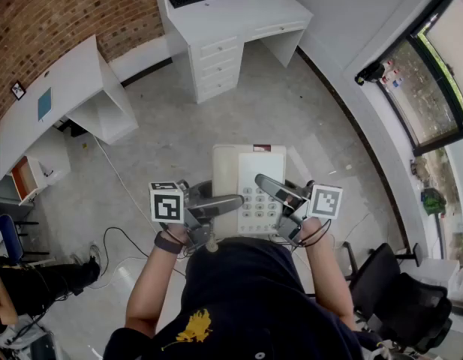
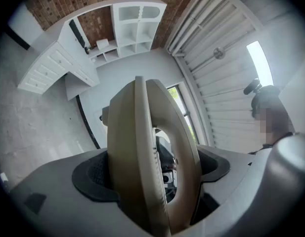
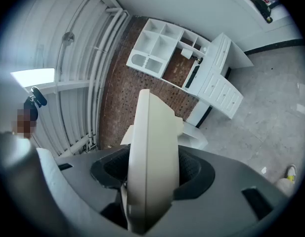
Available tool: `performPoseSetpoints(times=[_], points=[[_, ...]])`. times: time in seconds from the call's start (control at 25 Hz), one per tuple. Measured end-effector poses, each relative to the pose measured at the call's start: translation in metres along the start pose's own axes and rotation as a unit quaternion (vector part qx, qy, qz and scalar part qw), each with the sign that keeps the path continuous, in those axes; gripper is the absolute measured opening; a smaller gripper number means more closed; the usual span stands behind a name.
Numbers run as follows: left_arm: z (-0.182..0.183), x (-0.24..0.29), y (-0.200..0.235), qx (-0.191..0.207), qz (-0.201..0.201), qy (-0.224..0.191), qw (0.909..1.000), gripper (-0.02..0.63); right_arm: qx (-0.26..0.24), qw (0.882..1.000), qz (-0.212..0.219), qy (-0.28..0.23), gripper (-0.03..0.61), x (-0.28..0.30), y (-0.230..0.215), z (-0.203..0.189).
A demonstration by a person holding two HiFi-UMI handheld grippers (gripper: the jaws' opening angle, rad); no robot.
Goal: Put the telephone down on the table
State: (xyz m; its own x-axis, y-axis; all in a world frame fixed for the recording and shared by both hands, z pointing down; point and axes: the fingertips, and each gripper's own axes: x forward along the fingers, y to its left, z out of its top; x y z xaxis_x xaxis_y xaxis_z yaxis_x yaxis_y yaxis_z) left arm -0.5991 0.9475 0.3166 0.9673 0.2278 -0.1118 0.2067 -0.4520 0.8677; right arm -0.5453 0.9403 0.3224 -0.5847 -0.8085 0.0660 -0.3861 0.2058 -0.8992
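Left tongs [image 2: 151, 179]: we see them spread wide yet pressed against both faces of the telephone [image 2: 137, 147], on the thicker side where the arched handset [image 2: 184, 142] sits; the body covers most of the dark pads
Right tongs [image 3: 150, 177]: set narrower, clamped on the telephone's thin opposite edge; here too the shell half buries the pads
Hidden: in the head view the telephone's near end slips under the person's dark shirt [image 1: 246, 291]; the right tongs cover part of the keypad [image 1: 257, 205]; both gripper views show the telephone only edge-on
Material and shape: smooth cream plastic; a flat rectangular body with rounded corners and pale buttons; the tongs are grey with textured dark pads
Place: we find the telephone held about level in the air between both tongs, over the floor [image 1: 276, 103] and well apart from the white table [image 1: 239, 13]
Room: grey concrete floor; a brick wall [image 1: 58, 10]; a second white table [image 1: 58, 88] to the left; a window [image 1: 441, 66] to the right; a black chair [image 1: 396, 283]
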Motion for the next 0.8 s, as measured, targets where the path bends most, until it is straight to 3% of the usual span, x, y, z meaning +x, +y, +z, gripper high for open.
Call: performPoseSetpoints(times=[0.56, 0.8], points=[[-0.008, -0.015, 0.016, -0.04, -0.01, 0.003, 0.9991, 0.466, 0.022, 0.999, -0.034, -0.005, 0.229, 0.008, -0.016, -0.017], [-0.009, 0.012, 0.031, -0.058, -0.018, 0.034, 0.9976, 0.464, 0.039, 0.997, -0.061, -0.029, 0.238, -0.013, -0.039, -0.006]])
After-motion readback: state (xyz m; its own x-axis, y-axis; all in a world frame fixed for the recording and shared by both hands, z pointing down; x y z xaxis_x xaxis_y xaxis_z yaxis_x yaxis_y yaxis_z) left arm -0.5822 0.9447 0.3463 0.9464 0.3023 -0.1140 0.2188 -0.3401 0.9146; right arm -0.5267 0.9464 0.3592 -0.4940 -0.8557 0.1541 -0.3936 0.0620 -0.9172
